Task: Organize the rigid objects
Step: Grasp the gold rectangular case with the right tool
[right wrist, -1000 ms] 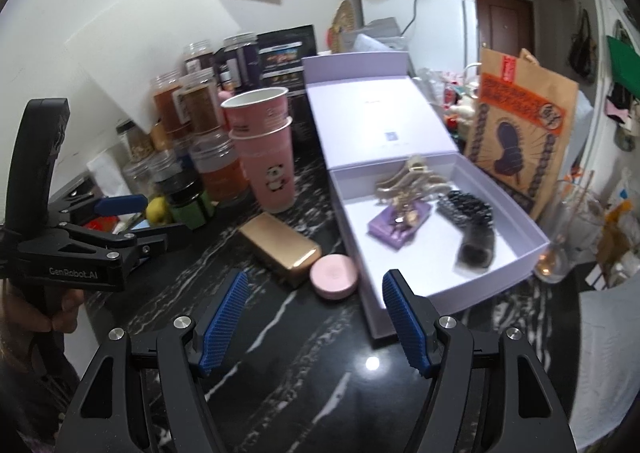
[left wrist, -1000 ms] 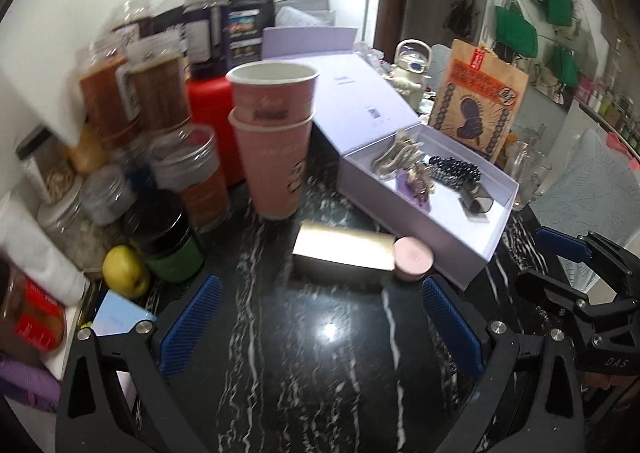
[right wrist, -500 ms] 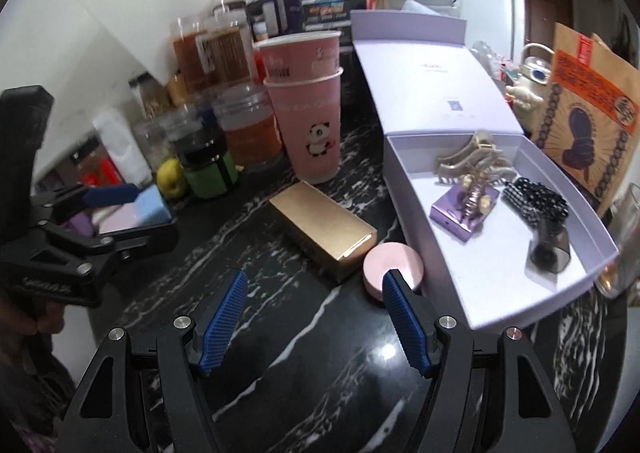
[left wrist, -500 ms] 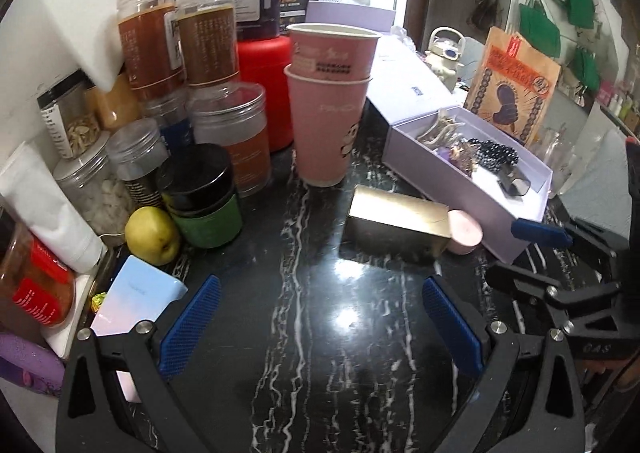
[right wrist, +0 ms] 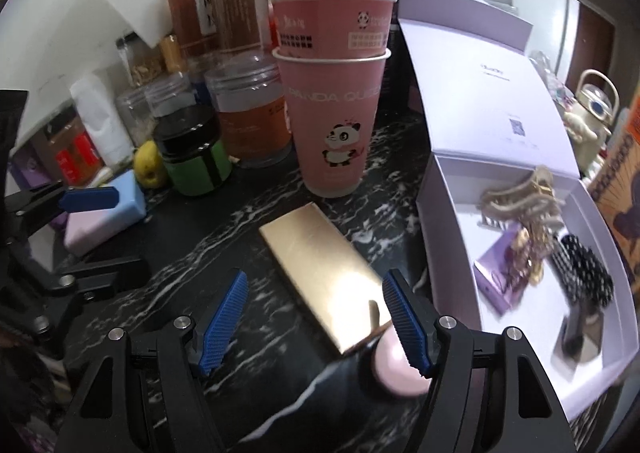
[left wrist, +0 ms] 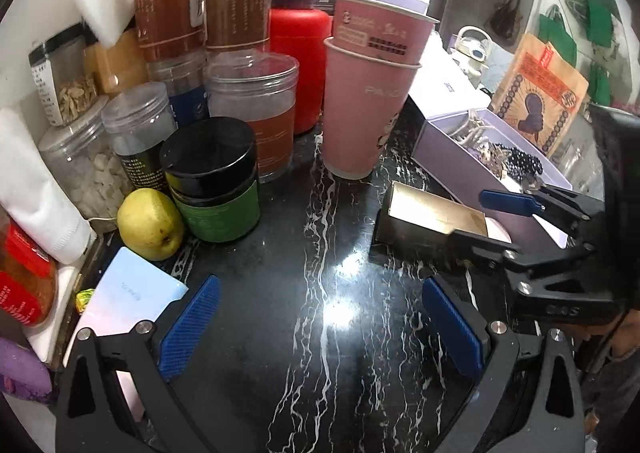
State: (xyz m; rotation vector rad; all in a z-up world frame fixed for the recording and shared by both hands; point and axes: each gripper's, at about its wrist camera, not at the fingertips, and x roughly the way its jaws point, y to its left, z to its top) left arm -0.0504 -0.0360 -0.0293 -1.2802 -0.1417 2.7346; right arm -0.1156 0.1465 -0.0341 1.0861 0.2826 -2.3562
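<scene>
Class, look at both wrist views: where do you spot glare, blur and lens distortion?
Left wrist view: a bright lamp glare sits on the black marble counter, and the jars at the frame edge bow from the fisheye. Right wrist view: the gold box reflects a washed-out patch, the pink round compact is soft, and items in the lilac box look motion-blurred.

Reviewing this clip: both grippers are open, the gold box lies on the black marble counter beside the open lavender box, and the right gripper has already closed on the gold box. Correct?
Not quite. The right gripper has not closed on the gold box: the right wrist view shows its blue pads spread wide on either side of the box's near end. The rest holds: the left gripper is open too, and the gold box lies on the counter beside the open lavender box.
</scene>
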